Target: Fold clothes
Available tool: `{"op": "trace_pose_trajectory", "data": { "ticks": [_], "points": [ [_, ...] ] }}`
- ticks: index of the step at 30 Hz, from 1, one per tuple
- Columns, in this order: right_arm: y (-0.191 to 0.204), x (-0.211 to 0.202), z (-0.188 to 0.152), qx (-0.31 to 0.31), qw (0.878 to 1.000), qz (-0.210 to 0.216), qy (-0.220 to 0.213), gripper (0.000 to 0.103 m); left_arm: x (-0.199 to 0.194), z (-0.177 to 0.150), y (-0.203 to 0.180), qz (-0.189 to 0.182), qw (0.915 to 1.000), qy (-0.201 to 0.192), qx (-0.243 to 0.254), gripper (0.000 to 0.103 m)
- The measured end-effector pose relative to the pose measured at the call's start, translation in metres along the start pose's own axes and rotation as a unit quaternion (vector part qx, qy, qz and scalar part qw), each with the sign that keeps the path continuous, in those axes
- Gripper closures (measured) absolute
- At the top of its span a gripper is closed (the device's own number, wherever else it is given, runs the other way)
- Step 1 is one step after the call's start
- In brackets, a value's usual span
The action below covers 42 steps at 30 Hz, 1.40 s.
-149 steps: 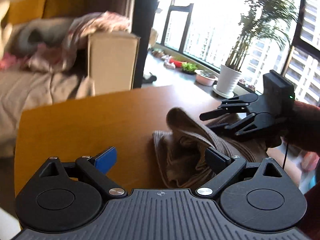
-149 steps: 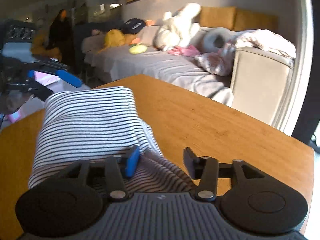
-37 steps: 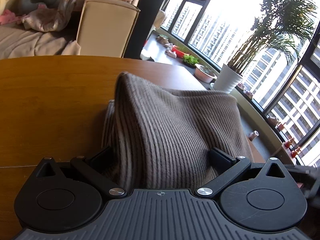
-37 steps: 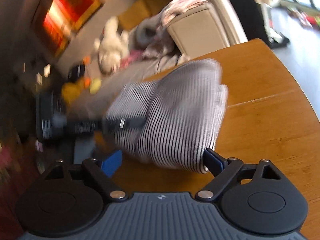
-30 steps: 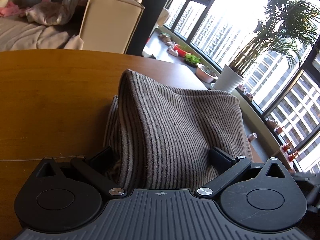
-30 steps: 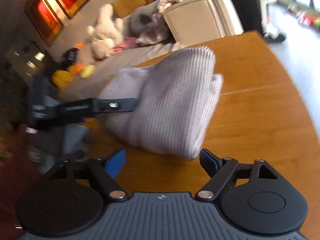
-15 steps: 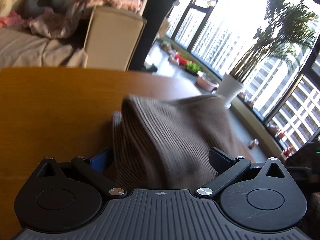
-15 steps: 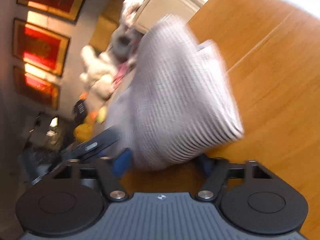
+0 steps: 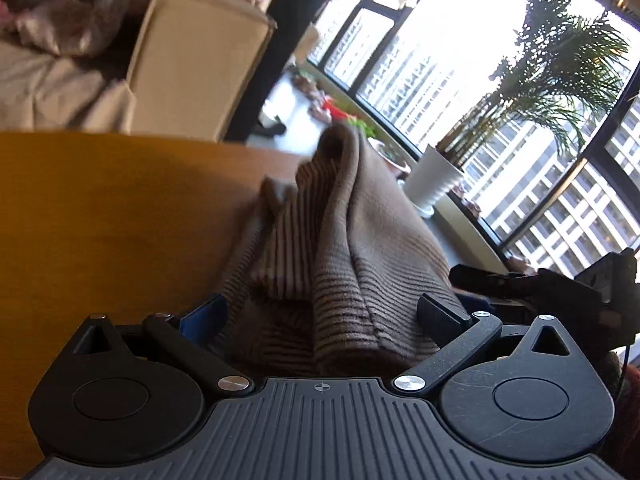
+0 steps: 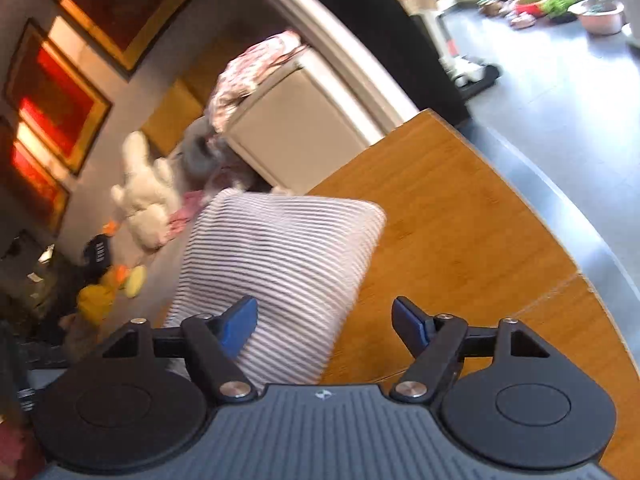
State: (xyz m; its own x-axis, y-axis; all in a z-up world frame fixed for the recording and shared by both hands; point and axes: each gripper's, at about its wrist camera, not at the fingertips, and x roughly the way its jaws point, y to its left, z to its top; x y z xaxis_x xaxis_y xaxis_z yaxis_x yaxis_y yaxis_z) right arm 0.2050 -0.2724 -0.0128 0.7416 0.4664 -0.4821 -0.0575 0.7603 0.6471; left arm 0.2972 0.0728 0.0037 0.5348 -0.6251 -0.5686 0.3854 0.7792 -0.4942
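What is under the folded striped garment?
The striped garment rests on the wooden table. Bare wood shows beside it; whatever lies directly beneath it is covered.

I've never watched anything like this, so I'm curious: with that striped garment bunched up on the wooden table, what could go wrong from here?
1. The striped garment stands in a loose peak, not flat, so the fold might slump apart.
2. The right tongs are opening, with cloth against only one pad, so that side could drop.
3. The table edge is close, so a shove might push the bundle off.
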Motion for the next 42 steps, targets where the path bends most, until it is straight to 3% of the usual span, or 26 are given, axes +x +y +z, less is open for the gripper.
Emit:
{"op": "trace_pose_trajectory", "data": {
  "ticks": [3,7,11,14,16,19,21,25,28,30,32,34,35,37,39,40,42],
  "points": [
    [0.004,0.001,-0.001,-0.016,1.000,0.000,0.012,0.016,0.011,-0.012,-0.018,0.011,0.9996,0.008,0.024,0.000],
    [0.014,0.016,0.012,-0.033,0.999,-0.008,0.018,0.010,0.015,-0.033,-0.053,-0.037,0.9980,0.033,0.039,0.000],
    [0.039,0.007,0.026,-0.094,0.995,-0.034,-0.024,0.005,0.013,-0.058,-0.091,-0.098,0.9916,0.062,0.057,0.000],
    [0.056,-0.007,0.031,-0.145,0.986,-0.051,-0.057,0.000,-0.002,-0.061,-0.102,-0.064,0.9943,0.048,0.071,0.000],
    [0.070,-0.021,0.023,-0.183,0.978,-0.054,-0.079,0.000,-0.015,-0.057,-0.099,-0.007,0.9974,0.023,0.067,0.000],
    [0.093,-0.032,0.004,-0.238,0.965,-0.050,-0.102,0.000,-0.028,-0.050,-0.082,0.082,0.9958,-0.014,0.040,0.000],
    [0.110,-0.034,-0.014,-0.294,0.948,-0.051,-0.109,0.000,-0.029,-0.047,-0.067,0.107,0.9942,-0.016,0.002,0.000],
    [0.140,-0.020,-0.056,-0.422,0.901,-0.054,-0.089,0.001,-0.023,-0.049,-0.058,0.154,0.9879,-0.008,-0.015,0.016],
    [0.148,-0.003,-0.080,-0.492,0.863,-0.086,-0.075,0.001,-0.019,-0.050,-0.061,0.160,0.9870,-0.005,-0.017,0.016],
    [0.146,0.010,-0.086,-0.518,0.845,-0.117,-0.064,0.001,-0.023,-0.050,-0.060,0.153,0.9881,-0.005,-0.015,0.016],
    [0.140,0.011,-0.081,-0.509,0.848,-0.133,-0.063,0.005,-0.029,-0.051,-0.059,0.143,0.9896,-0.006,-0.010,0.019],
    [0.134,0.002,-0.067,-0.467,0.875,-0.113,-0.062,0.008,-0.035,-0.056,-0.058,0.125,0.9921,-0.004,-0.006,0.025],
    [0.130,-0.003,-0.058,-0.443,0.889,-0.101,-0.064,0.012,-0.034,-0.058,-0.058,0.114,0.9935,-0.003,-0.005,0.033],
    [0.120,-0.015,-0.041,-0.393,0.912,-0.089,-0.073,0.020,-0.030,-0.059,-0.059,0.086,0.9963,0.002,-0.005,0.048],
    [0.108,-0.021,-0.027,-0.349,0.929,-0.092,-0.082,0.034,-0.024,-0.060,-0.061,0.049,0.9987,0.006,-0.005,0.053],
    [0.103,-0.023,-0.022,-0.335,0.933,-0.097,-0.087,0.037,-0.021,-0.061,-0.063,0.028,0.9996,0.006,-0.004,0.055],
    [0.096,-0.023,-0.021,-0.343,0.926,-0.125,-0.094,0.039,-0.013,-0.063,-0.068,-0.012,0.9999,0.011,0.003,0.056]
  ]
}}
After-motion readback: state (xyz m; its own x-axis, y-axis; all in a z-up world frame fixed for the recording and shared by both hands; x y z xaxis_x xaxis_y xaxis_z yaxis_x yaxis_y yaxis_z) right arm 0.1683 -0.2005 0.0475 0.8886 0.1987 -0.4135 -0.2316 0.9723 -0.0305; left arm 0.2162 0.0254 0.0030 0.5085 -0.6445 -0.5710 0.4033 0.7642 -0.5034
